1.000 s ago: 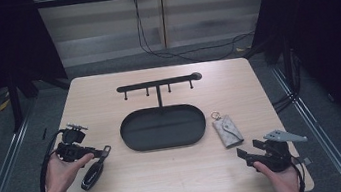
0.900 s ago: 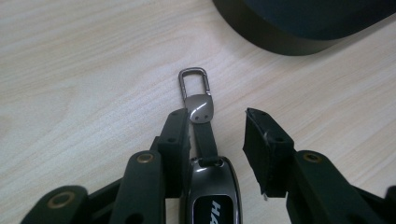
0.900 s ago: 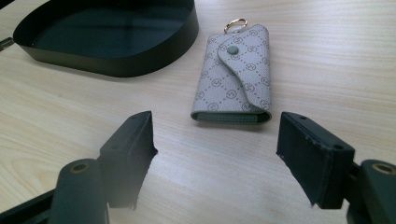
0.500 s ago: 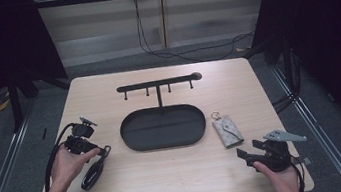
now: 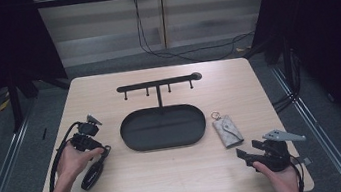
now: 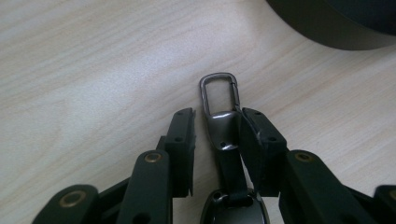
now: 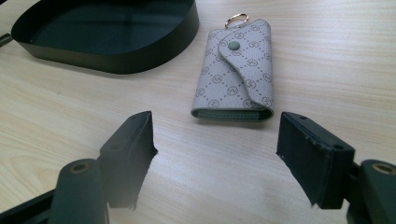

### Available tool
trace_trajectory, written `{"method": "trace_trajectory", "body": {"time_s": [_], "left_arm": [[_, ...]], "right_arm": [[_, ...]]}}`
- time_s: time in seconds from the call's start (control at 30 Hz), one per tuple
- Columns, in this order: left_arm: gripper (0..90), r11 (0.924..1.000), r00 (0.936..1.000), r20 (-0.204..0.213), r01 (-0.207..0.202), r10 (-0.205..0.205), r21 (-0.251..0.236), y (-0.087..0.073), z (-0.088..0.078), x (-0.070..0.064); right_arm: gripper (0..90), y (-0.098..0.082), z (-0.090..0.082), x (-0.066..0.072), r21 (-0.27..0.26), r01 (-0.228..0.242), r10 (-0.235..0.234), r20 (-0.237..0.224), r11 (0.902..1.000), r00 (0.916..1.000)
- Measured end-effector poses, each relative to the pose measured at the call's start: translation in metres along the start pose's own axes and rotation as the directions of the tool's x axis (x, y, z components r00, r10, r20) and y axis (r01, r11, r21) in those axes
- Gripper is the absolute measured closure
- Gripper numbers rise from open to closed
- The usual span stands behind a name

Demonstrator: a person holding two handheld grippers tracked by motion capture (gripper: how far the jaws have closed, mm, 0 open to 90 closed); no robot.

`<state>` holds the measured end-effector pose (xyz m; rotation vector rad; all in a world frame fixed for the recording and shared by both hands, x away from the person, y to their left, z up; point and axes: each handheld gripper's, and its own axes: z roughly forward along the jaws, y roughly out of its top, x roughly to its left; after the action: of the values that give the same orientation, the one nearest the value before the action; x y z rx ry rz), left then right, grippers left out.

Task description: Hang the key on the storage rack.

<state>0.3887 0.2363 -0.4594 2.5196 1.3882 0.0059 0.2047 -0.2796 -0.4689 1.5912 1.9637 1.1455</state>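
A black car key fob (image 5: 93, 175) with a metal carabiner clip (image 6: 219, 93) lies on the table's left side. My left gripper (image 5: 99, 152) points down at its clip end. In the left gripper view the left gripper (image 6: 219, 114) has the clip's base between its jaws, which have just been closing. The right pad touches the metal and a small gap shows at the left pad. A grey patterned key pouch (image 5: 227, 131) lies right of the tray. My right gripper (image 5: 246, 154) rests near the front right corner, open, with the key pouch (image 7: 236, 70) just beyond its jaws (image 7: 217, 135).
A black oval tray (image 5: 165, 146) sits mid-table, its wall also showing close by in the left gripper view (image 6: 327, 28) and in the right gripper view (image 7: 116, 60). Behind it stands a black T-shaped rack (image 5: 156, 84) with several hooks. Cables trail from both grippers.
My left hand has shifted right and slightly toward the front edge, bringing its jaws down over the key fob's clip. The right hand has stayed still.
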Motion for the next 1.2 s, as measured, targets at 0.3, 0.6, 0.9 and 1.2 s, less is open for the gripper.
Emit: {"method": "trace_trajectory", "body": {"time_s": [0.3,0.6,0.9,1.2], "left_arm": [[65.2,0.9988,0.9997,-0.01,-0.021,0.022,0.044,0.006,0.003,-0.007],[65.8,0.9958,0.9981,-0.052,-0.028,0.032,0.087,0.008,0.01,-0.009],[67.5,0.9842,0.9947,-0.095,-0.022,0.039,0.176,0.021,0.013,-0.016],[70.2,0.9694,0.9952,-0.094,-0.002,0.026,0.245,0.031,0.016,-0.016]], "right_arm": [[27.3,0.0,0.0,0.0,0.002,-0.005,0.005,-0.004,1.0,1.0],[27.0,0.0,0.001,0.0,0.006,-0.001,0.001,-0.006,1.0,1.0],[26.9,0.0,0.001,0.0,0.01,0.0,0.0,-0.006,1.0,1.0],[26.9,0.0,0.002,0.0,0.015,0.002,-0.002,-0.006,0.9999,1.0]]}}
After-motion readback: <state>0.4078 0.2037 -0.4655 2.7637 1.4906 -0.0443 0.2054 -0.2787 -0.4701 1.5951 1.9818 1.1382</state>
